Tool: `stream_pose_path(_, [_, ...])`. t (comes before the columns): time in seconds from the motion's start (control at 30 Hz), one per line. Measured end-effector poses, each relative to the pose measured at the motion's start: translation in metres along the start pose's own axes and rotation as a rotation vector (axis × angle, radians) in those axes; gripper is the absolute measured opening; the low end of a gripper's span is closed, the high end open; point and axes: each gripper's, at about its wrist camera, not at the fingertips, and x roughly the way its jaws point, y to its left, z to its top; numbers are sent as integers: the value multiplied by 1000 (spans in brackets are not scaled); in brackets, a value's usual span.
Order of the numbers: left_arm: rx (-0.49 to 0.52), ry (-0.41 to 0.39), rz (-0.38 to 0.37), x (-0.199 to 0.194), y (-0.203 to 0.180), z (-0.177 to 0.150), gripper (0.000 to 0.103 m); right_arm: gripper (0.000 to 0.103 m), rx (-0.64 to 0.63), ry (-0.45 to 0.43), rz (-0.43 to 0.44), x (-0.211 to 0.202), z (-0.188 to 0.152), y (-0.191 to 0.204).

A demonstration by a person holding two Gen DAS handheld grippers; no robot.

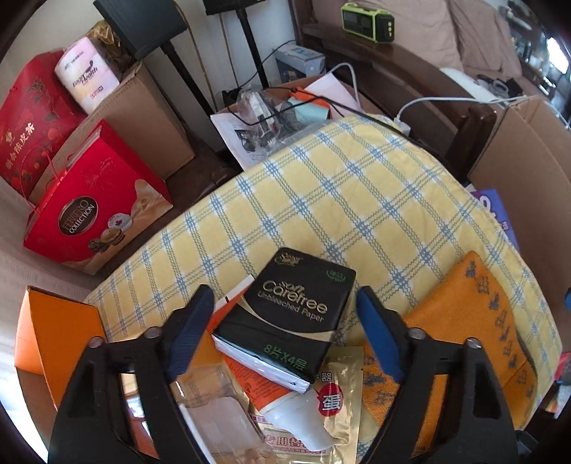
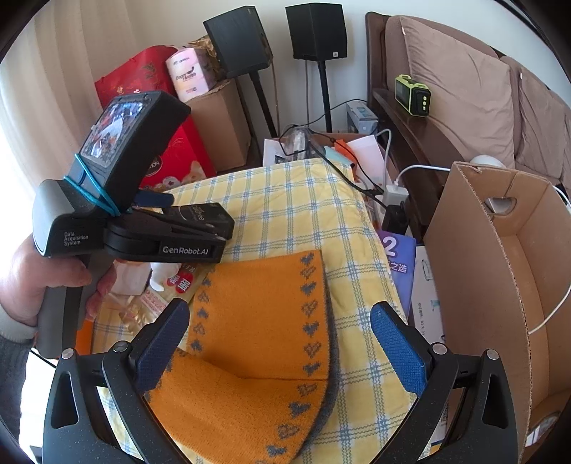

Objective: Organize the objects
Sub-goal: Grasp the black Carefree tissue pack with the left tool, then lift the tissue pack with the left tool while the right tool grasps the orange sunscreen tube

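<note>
Orange cloth point(image 2: 257, 342) lies under the spread right claw point(image 2: 280, 342); left claw point(image 1: 283, 317) hovers level, spread around the tissue pack point(image 1: 285, 314).

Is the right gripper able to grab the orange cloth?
Probably yes. The right gripper is open, with the orange cloth lying right between its fingers on the checked blanket, and nothing covers the cloth.

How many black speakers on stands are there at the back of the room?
2. In the right wrist view, one speaker stands behind the cardboard box, and the other speaker stands just right of it, near the sofa. Others may be hidden out of frame.
</note>
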Motion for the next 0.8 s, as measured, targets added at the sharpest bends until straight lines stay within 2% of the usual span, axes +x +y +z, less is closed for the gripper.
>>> stream_pose_path(0.1, [-14, -15, -12, -2, 2, -5, 65, 102, -1, -2, 2, 0, 0, 0])
stream_pose_path(0.27, [-59, -63, -47, -19, 10, -9, 52, 102, -1, -8, 3, -2, 0, 3])
stream_pose_path(0.5, [-119, -171, -100, -67, 23, -18, 50, 100, -16, -16, 14, -8, 4, 10])
stream_pose_path(0.7, [-184, -256, -147, -109, 44, -41, 50, 97, -32, -18, 22, -14, 13, 18])
stream_pose_path(0.8, [-221, -294, -171, -129, 59, -55, 50, 90, -32, -2, 45, -12, 18, 22])
